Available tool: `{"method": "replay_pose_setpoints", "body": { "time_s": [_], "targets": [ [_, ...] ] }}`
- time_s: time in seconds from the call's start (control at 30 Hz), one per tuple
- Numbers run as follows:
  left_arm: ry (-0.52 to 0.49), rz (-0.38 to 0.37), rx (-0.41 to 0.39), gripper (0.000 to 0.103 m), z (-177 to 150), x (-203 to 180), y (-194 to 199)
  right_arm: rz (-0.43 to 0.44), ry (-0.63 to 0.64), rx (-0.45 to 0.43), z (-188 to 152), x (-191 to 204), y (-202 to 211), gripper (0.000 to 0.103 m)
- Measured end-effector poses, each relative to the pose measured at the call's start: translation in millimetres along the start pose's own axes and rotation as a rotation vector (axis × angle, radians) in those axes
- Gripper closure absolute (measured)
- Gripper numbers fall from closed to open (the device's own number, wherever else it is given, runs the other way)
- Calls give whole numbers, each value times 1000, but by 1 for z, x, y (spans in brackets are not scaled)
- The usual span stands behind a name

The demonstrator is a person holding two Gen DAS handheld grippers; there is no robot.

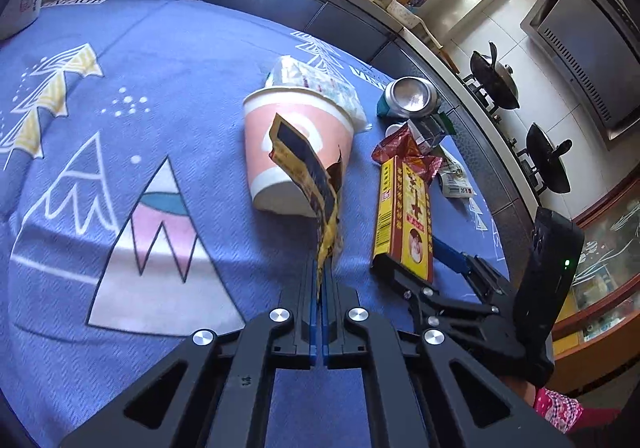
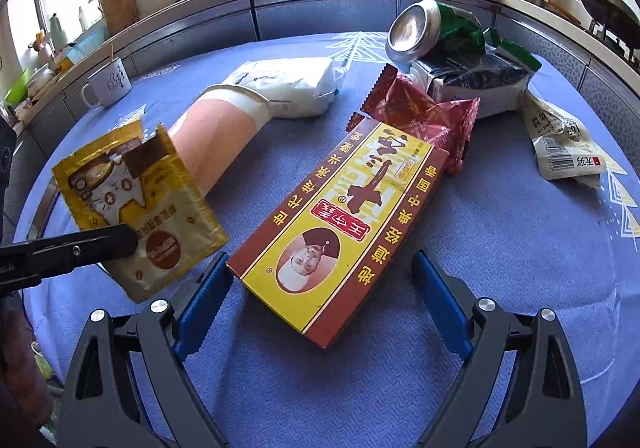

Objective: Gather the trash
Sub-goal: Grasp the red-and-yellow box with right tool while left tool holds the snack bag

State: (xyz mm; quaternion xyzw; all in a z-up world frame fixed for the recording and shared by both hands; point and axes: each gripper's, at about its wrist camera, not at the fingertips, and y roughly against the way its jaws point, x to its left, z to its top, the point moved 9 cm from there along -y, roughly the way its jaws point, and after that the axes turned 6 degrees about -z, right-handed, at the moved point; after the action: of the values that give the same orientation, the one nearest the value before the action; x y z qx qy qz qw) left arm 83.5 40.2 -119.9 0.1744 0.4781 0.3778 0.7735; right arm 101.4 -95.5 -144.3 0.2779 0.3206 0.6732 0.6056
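Left wrist view shows the left gripper (image 1: pixel 320 280) pinched tight on the lower edge of a torn yellow sachet (image 1: pixel 316 184), which stands up between the blue pads, lifted off the blue patterned cloth (image 1: pixel 160 108). From the right wrist view the same sachet (image 2: pixel 136 200) hangs at the left with the left gripper's black finger (image 2: pixel 80 248) across it. The right gripper (image 2: pixel 320 276) is spread wide, its blue pads on either side of the near end of a yellow and red carton (image 2: pixel 340 232) lying flat on the cloth, not touching it as far as can be seen. Just behind the sachet a pink paper cup (image 1: pixel 296 152) lies on its side, with a white tissue pack (image 1: pixel 320 88) beyond its rim. Past the carton's far end sit a crumpled red wrapper (image 2: pixel 424 116), a dented green can (image 2: pixel 436 28), a dark milk carton (image 2: pixel 476 84) and, off to the right, a white barcode packet (image 2: pixel 564 144). A white mug (image 2: pixel 108 84) stands near the cloth's far left edge.
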Motion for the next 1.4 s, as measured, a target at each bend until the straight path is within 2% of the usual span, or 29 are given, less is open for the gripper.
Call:
{"method": "replay_pose_setpoints", "body": {
  "time_s": [0.33,0.9,0.97,1.03,1.1,1.23,1.3,1.33,1.37,1.4],
  "targets": [
    [-10,18,15,101,-3,-2,-6,-12,-19,8,-6,-11,6,25],
    [-17,43,54,101,-6,-8,-20,1,-49,-7,-7,-26,10,26],
    [-8,40,70,99,-7,-9,-24,0,-58,-12,-6,-31,11,26],
    [2,44,74,89,-7,-8,-28,-3,-72,-15,-5,-37,11,26],
    [3,34,81,88,-8,-12,-32,-3,-86,-18,-5,-41,12,26],
    [-21,29,70,88,-7,-19,-33,-5,-86,-26,-2,-45,12,26],
    [-32,28,69,99,-7,-21,-34,-4,-79,-21,-2,-44,11,26],
    [-33,29,71,100,-8,-21,-33,8,-78,-16,-4,-44,10,27],
    [-35,29,67,101,-8,-21,-32,18,-74,-15,-5,-42,10,35],
    [-39,30,65,101,-8,-21,-30,14,-65,-21,-6,-42,12,38]
  ]
}}
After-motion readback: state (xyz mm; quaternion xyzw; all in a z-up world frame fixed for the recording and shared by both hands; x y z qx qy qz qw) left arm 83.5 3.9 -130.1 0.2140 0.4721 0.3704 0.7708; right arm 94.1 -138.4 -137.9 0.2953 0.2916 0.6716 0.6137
